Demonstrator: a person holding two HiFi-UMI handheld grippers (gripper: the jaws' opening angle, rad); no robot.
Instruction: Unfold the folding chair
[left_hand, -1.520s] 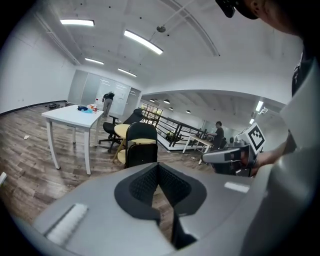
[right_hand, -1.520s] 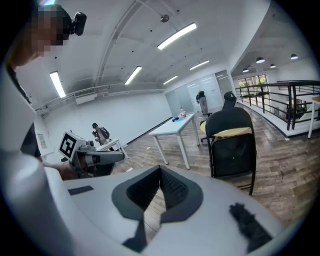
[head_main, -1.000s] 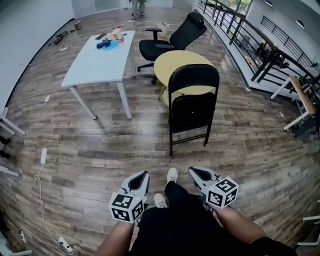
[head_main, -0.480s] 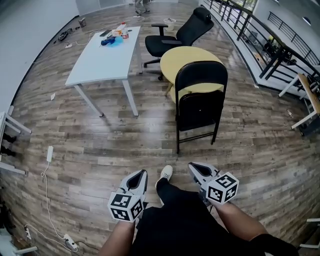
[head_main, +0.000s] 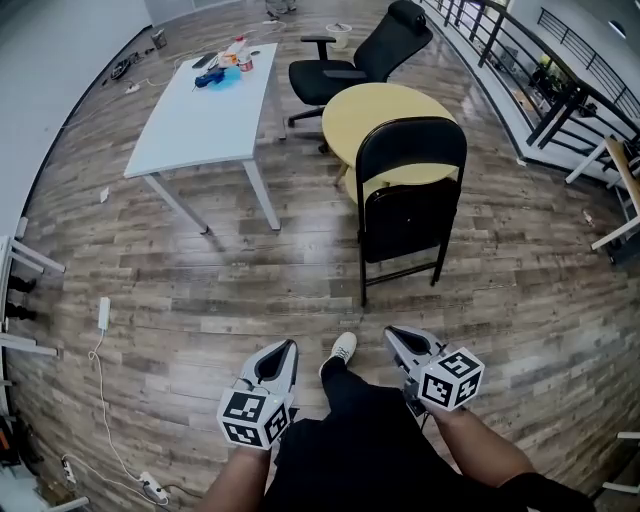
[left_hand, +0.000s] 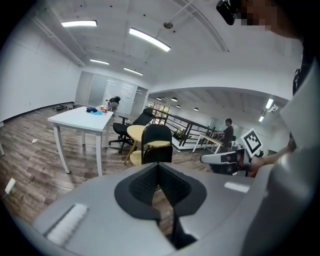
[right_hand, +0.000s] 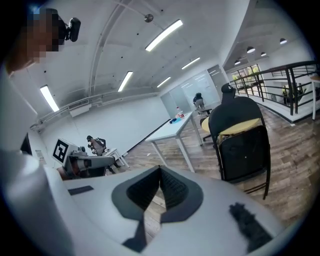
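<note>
Black folding chair (head_main: 410, 200): folded flat, upright on its legs on the wooden floor (head_main: 200, 290), straight ahead near the middle of the head view. Yellow visible through the open gap in its backrest. Just behind it, a round yellow table (head_main: 385, 110); contact between the two impossible to judge. Beyond that, a black office chair (head_main: 360, 60). Off to the left, a white worktop (head_main: 190, 120) with a few small items at its far end (head_main: 225, 65), one of them blue. Along the right, a dark railing (head_main: 500, 50).

Nearer, and well apart from the folding chair: left tool (head_main: 283, 352) and right tool (head_main: 397, 338), one in each hand, either side of a dark trouser leg and a pale shoe (head_main: 343, 350), both aimed towards the chair. Left tool closed tight, pads together, nothing held. Right tool likewise closed and empty.
</note>
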